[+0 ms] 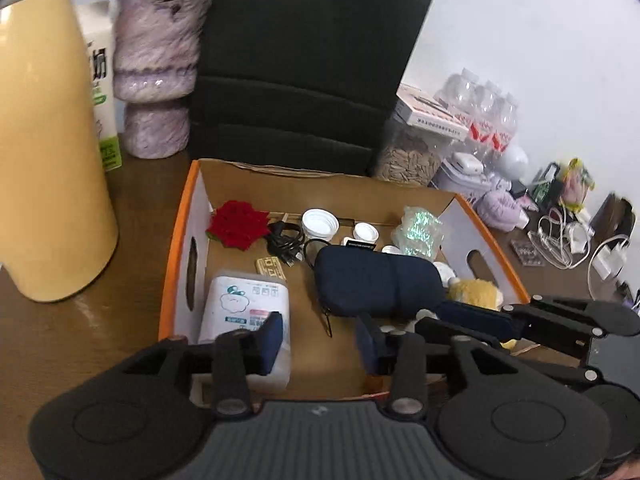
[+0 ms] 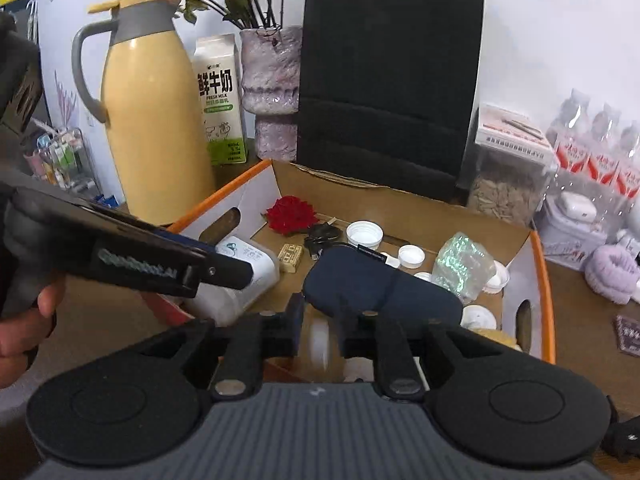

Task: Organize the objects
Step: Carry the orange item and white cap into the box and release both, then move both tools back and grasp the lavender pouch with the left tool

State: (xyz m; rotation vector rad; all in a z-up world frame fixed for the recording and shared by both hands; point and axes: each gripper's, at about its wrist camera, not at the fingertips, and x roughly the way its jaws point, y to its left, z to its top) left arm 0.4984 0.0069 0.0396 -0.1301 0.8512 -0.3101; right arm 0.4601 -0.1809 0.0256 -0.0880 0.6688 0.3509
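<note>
Both grippers tilt down over the cardboard box (image 1: 182, 216). Left gripper (image 1: 320, 340) stands part open, holding nothing. Right gripper (image 2: 318, 334) stands slightly apart around a blurred white cap (image 2: 319, 346); whether it grips, I cannot tell.

- We see a cardboard box (image 1: 182, 236) edged in orange, brown inside.
- We note a red rose (image 1: 239, 224), a navy pouch (image 1: 376, 284) and white caps (image 1: 320, 222).
- We see a yellow jug (image 2: 152, 120) with a grey collar, a mottled purple vase (image 2: 272, 68) and a black bag (image 2: 388, 80).
- The tabletop (image 1: 60, 340) looks dark brown.
</note>
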